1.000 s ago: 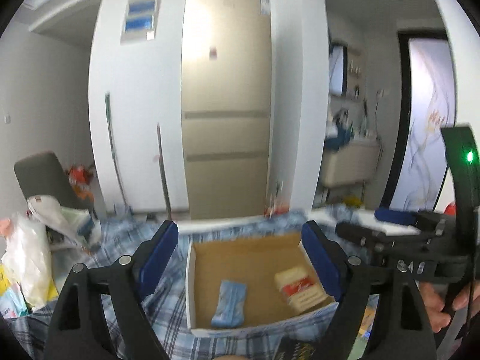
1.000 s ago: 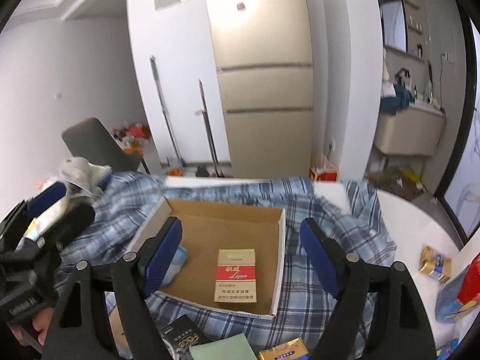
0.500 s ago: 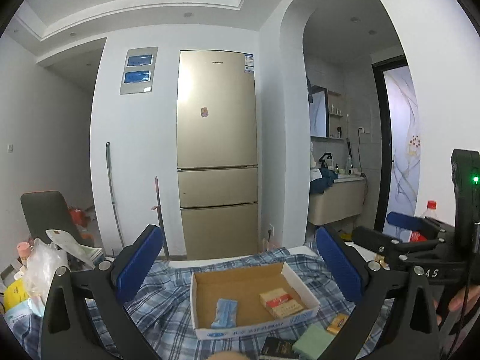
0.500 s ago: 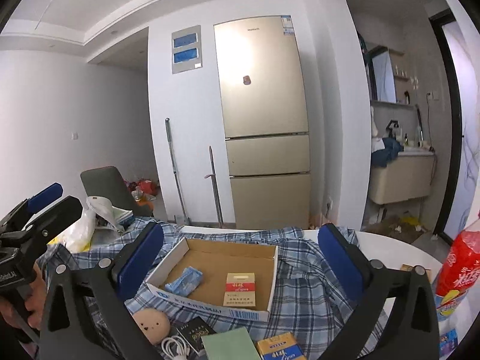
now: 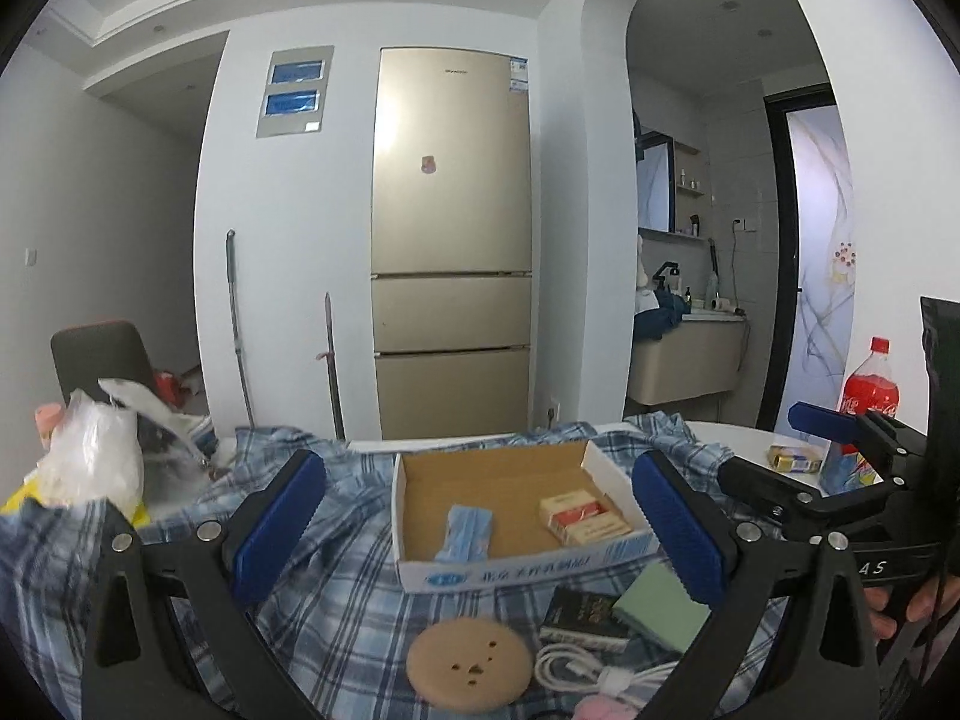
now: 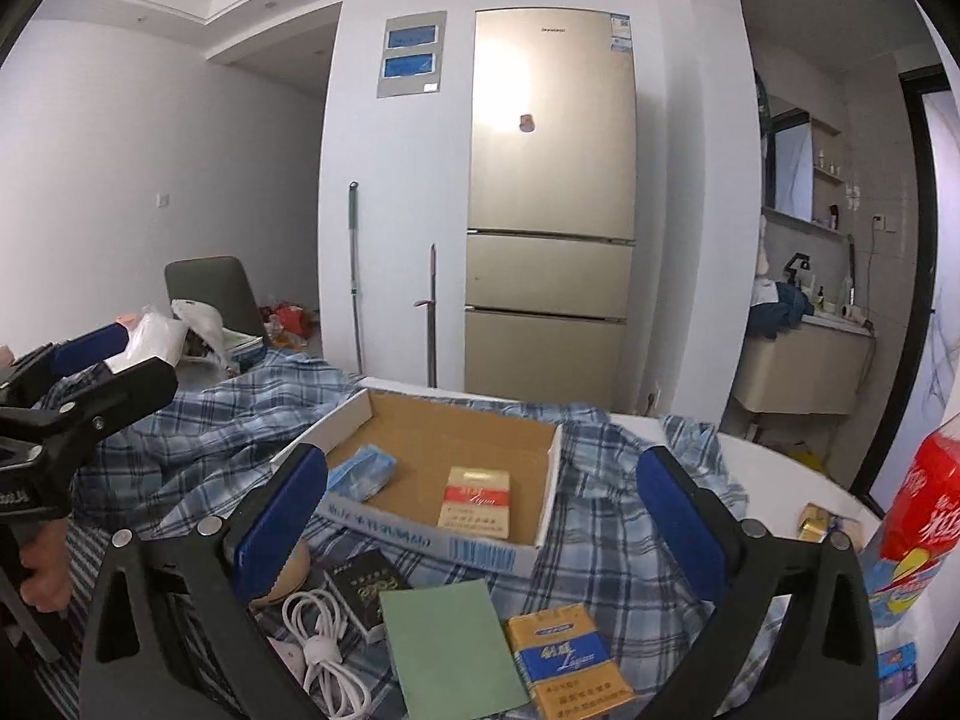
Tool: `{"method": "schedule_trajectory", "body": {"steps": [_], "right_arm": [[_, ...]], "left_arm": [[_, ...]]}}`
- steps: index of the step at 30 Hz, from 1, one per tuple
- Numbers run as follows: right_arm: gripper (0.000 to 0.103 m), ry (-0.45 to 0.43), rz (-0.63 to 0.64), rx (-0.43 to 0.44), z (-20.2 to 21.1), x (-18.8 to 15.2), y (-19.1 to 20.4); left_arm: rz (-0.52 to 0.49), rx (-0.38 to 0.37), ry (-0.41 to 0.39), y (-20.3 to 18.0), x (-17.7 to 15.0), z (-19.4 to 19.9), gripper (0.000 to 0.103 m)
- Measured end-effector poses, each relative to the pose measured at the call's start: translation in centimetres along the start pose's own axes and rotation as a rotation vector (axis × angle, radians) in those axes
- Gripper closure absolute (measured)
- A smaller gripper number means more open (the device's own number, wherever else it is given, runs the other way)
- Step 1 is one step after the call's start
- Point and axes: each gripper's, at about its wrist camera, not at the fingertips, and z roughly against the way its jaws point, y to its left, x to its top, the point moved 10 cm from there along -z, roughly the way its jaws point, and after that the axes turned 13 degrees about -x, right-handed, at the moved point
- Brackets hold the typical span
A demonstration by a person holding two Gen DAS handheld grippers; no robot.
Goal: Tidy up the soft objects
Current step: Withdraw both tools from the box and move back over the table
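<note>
Between picks: left gripper (image 5: 480, 513) and right gripper (image 6: 483, 507) both spread wide, empty, raised behind the box (image 6: 543, 480). In the box already: blue tissue pack (image 6: 363, 471), red pack (image 6: 479, 501). Waiting outside on the cloth (image 6: 606, 480): round tan pad (image 5: 469, 663), green pad (image 6: 450, 645), yellow pack (image 6: 567, 663). Next, probably: lower over one, close gently, carry to box.

Cardboard tray (image 6: 549, 483) on a cloth-covered table (image 5: 729, 435), loose items in front of it.
Inside the tray a soft packet (image 5: 468, 534) lies left and a cigarette pack (image 5: 585, 516) right. Before the tray, on the plaid cloth (image 5: 336, 612), lie a round disc (image 5: 468, 663), a coiled cable (image 6: 327, 657), a dark booklet (image 6: 366, 591) and a flat pad (image 6: 450, 645); a fridge (image 5: 450, 240) stands behind.
</note>
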Motion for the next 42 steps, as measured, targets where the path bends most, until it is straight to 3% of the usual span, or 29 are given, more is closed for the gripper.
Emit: {"method": "schedule_trajectory", "body": {"steps": [5,8,35,38,42], "right_arm": [[0.000,0.028,-0.002,0.002,-0.6,-1.8,0.1],[0.000,0.060,-0.001,-0.002,-1.2,-2.6,0.1],[0.000,0.139,0.016,0.000,-2.3,-3.8,0.6],[0.000,0.153,0.013,0.023,-2.4,-3.9,0.7],[0.000,0.234,0.027,0.143,-3.1,-4.7,1.7]], "left_arm": [[-0.008,0.030,0.002,0.9,-2.0,-0.5,0.000],[-0.006,0.018,0.053,1.1,-3.1,-1.5,0.000],[0.009,0.005,0.110,1.1,-4.1,-2.5,0.000],[0.017,0.004,0.129,1.2,-4.4,-2.8,0.000],[0.054,0.023,0.236,2.2,-5.8,-4.2,0.000]]}}
